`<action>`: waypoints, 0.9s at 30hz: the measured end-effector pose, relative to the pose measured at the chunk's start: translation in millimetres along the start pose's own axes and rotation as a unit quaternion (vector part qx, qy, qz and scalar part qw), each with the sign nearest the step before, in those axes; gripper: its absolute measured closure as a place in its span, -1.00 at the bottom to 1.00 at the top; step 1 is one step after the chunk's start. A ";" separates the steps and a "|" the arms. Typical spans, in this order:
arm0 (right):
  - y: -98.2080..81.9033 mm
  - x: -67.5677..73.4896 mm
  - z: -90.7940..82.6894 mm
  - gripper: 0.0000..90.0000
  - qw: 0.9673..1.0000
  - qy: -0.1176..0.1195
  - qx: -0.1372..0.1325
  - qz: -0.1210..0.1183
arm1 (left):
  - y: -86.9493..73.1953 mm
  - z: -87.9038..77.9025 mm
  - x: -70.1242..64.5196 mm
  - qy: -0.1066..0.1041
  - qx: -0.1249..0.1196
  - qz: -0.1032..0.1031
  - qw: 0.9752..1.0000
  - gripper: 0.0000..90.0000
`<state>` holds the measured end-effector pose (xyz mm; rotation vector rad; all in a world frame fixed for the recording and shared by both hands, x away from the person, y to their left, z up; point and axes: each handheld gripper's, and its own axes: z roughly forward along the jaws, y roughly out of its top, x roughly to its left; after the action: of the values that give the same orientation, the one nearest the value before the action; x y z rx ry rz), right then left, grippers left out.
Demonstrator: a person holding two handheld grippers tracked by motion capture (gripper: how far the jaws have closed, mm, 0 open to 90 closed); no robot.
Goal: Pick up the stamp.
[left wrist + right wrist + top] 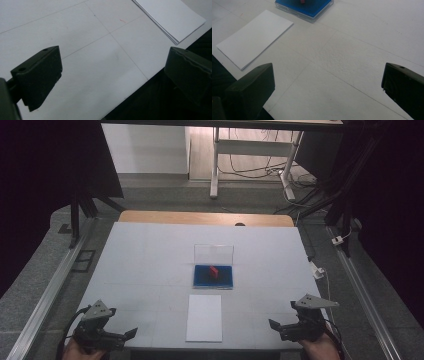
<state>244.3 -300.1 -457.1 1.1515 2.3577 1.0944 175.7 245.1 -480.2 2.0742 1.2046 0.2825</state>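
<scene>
Both black claws rest near the front edge of the white table [150,260], and the flat white stack of paper [204,317] lies between them. Left claw [131,333] sits well to the left of the paper, with its jaws wide apart and nothing in them. Right claw [272,325] sits well to the right of the paper, jaws wide apart too, holding nothing. Just behind the paper lies the clear plastic case with a blue bottom [213,276], its lid standing up. A small red thing [214,269] sits inside the case.
</scene>
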 end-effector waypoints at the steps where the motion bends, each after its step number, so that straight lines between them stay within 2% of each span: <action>1: 0.0 0.0 0.0 -1.00 1.000 0.000 0.000 0.000 | 0.0 0.0 -0.1 0.000 0.000 0.001 1.000 -0.96; 5: 0.3 0.6 -0.1 -1.00 1.000 0.000 0.001 -0.005 | 0.0 0.0 -0.6 -0.002 0.001 0.004 1.000 -0.96; 12: 8.2 6.5 -3.3 -1.00 1.000 0.004 -0.019 -0.019 | -0.8 -1.0 1.8 -0.008 -0.004 -0.003 1.000 -0.95; 27: 18.4 13.5 5.1 -1.00 0.998 0.024 -0.032 -0.041 | -1.2 -1.4 3.0 -0.009 -0.005 -0.010 1.000 -0.94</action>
<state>248.6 -280.0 -446.0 1.0079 2.3640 1.1730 175.8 248.5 -480.4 2.0512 1.2098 0.2610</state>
